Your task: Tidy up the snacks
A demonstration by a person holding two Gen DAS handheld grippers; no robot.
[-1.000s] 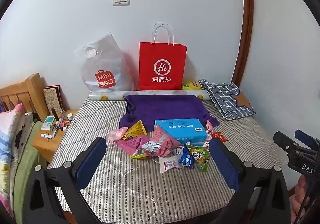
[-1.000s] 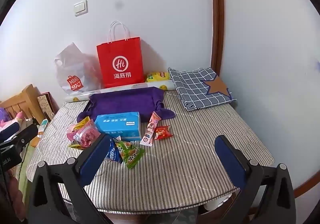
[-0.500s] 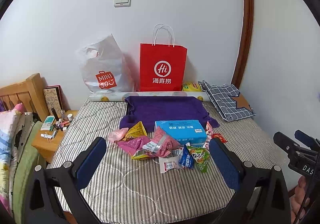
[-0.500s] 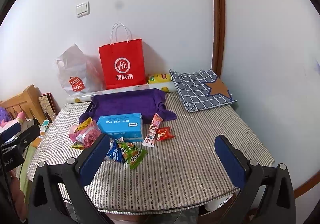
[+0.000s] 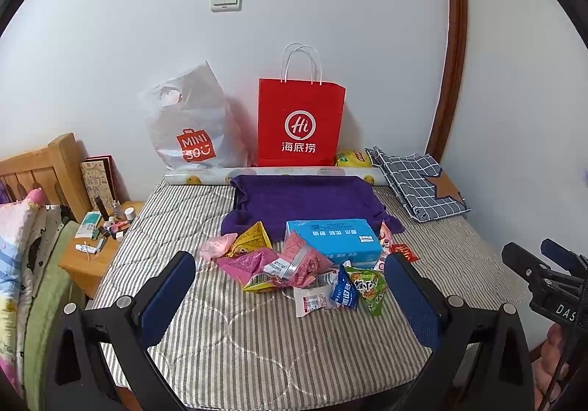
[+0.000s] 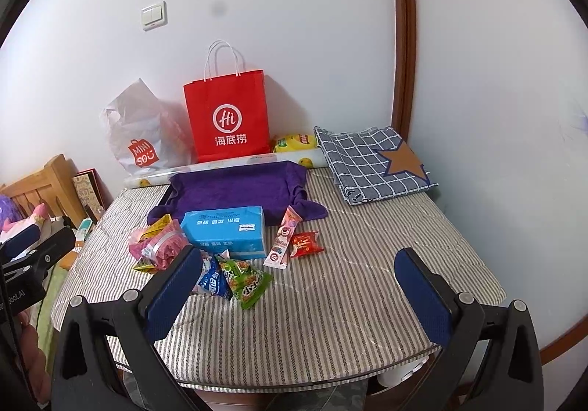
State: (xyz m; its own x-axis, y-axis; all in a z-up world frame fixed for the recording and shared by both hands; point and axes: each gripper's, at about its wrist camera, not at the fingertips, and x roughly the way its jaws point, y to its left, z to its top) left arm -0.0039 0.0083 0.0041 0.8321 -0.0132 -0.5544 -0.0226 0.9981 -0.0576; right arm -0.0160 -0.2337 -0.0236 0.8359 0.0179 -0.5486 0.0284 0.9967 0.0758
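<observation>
Both the left gripper (image 5: 290,286) and right gripper (image 6: 297,282) are hovering with fingers spread wide, empty, before the blue box (image 5: 332,240); snack packets (image 5: 290,264) are lying around it

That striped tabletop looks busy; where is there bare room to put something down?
Bare stripes lie right of the red packet, below the checked cloth, out to the table edge. Another patch runs left of the purple cloth. It is crowded around the blue box, where the snacks pile up.

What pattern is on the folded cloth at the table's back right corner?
The folded cloth is navy with a white grid and a tan star; clearest in the right wrist view.
</observation>
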